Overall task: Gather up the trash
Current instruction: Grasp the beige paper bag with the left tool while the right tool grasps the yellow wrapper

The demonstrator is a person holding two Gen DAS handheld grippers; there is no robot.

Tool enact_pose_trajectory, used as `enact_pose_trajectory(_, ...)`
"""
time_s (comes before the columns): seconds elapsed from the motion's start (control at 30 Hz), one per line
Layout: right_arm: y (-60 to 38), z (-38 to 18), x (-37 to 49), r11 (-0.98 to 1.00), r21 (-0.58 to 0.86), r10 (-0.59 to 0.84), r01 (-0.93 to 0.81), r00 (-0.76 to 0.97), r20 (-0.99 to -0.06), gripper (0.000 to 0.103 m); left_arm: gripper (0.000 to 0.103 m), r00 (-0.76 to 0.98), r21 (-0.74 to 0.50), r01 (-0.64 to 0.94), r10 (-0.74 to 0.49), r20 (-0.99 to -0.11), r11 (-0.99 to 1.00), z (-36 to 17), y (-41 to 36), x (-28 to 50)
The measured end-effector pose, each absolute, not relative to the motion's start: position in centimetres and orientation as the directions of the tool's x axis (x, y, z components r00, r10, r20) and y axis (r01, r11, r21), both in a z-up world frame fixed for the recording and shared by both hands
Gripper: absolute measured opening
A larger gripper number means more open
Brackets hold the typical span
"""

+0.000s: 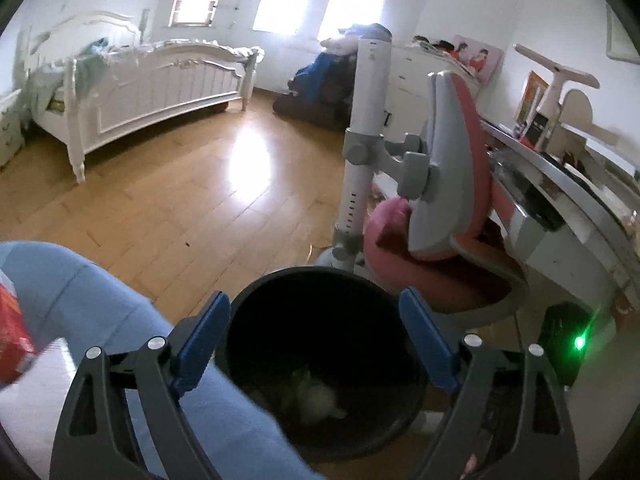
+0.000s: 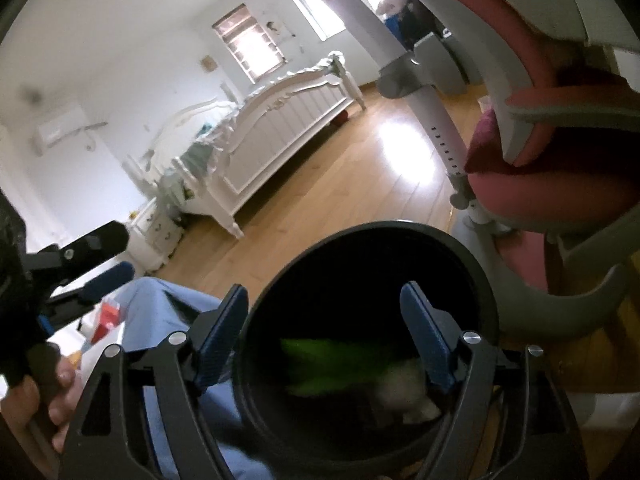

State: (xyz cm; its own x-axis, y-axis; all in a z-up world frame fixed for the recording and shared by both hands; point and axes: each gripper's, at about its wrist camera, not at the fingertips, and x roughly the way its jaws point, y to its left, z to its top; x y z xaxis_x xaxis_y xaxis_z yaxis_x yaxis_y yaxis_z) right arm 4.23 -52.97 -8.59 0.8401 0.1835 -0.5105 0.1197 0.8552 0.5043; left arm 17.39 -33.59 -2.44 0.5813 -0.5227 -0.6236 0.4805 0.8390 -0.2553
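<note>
Both the left gripper (image 1: pixel 316 344) and right gripper (image 2: pixel 326 336) hover over the black bin (image 2: pixel 476 264), fingers apart, holding nothing.

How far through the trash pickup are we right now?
Done: the black bin already holds something green and a whitish wad. In hand: nothing; the right gripper and the left gripper are both open and empty above the bin. Left: a red-and-white package lies beside the blue trouser leg; whether it is trash is unclear.
</note>
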Motion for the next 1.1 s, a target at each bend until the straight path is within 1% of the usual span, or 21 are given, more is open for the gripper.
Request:
enact_pose_trajectory(0.2,-49.1,-3.9,3.2,0.875,0.484,0.258,-0.005,0.852,-0.456,0.078,0.086,0.59,-0.292,0.455,-0.53,-0.609,0.841,0.8,-27.8,14.3)
enact_pose_trajectory(0.33,-43.9,-0.4,3.6,0.885,0.442,0.359,-0.148,0.82,-0.445,0.078,0.086,0.631,-0.3,0.391,-0.491,-0.601,0.87,2.7,-21.6,11.9)
enact_pose_trajectory(0.4,-41.1,1.0,3.9,0.882,0.42,0.408,-0.215,0.795,-0.449,0.08,0.086,0.659,-0.301,0.337,-0.452,-0.601,0.892,3.3,-17.5,10.8)
enact_pose_trajectory(0.53,-34.8,3.3,5.0,0.85,0.391,0.515,-0.353,0.712,-0.477,0.08,0.086,0.712,-0.305,0.192,-0.347,-0.611,0.933,3.4,-8.2,9.1)
enact_pose_trajectory(0.67,-27.2,4.7,6.0,0.8,0.336,0.596,-0.497,0.592,-0.542,0.08,0.086,0.718,-0.273,0.077,-0.243,-0.652,0.959,1.7,-0.1,7.8)
enact_pose_trajectory(0.77,-21.9,4.6,7.0,0.734,0.356,0.657,-0.579,0.472,-0.588,0.08,0.086,0.682,-0.24,0.048,-0.208,-0.701,0.97,-0.2,3.7,7.7)
enact_pose_trajectory(0.83,-18.2,3.8,7.9,0.703,0.384,0.676,-0.598,0.394,-0.623,0.08,0.086,0.658,-0.233,0.063,-0.215,-0.721,0.971,-1.3,5.2,8.0)
enact_pose_trajectory(0.9,-15.0,2.9,8.1,0.693,0.385,0.671,-0.609,0.351,-0.653,0.08,0.085,0.639,-0.221,0.088,-0.225,-0.736,0.971,-2.3,6.2,8.3)
enact_pose_trajectory(0.93,-13.7,2.6,8.1,0.689,0.384,0.669,-0.614,0.336,-0.663,0.08,0.084,0.635,-0.22,0.105,-0.236,-0.735,0.97,-2.7,6.5,8.4)
enact_pose_trajectory(1.0,-11.2,1.5,8.4,0.688,0.382,0.657,-0.617,0.305,-0.69,0.079,0.074,0.617,-0.225,0.13,-0.257,-0.744,0.966,-3.5,6.9,8.9)
enact_pose_trajectory(1.03,-10.1,1.0,8.7,0.691,0.382,0.649,-0.613,0.294,-0.702,0.077,0.071,0.609,-0.233,0.134,-0.265,-0.747,0.963,-3.9,7.4,8.8)
enact_pose_trajectory(1.07,-9.5,0.6,8.9,0.695,0.381,0.64,-0.61,0.283,-0.714,0.07,0.067,0.596,-0.247,0.142,-0.282,-0.752,0.959,-4.5,7.7,8.9)
enact_pose_trajectory(1.1,-8.9,0.2,9.0,0.701,0.375,0.63,-0.606,0.28,-0.725,0.068,0.064,0.587,-0.259,0.146,-0.294,-0.754,0.955,-4.8,7.8,8.8)
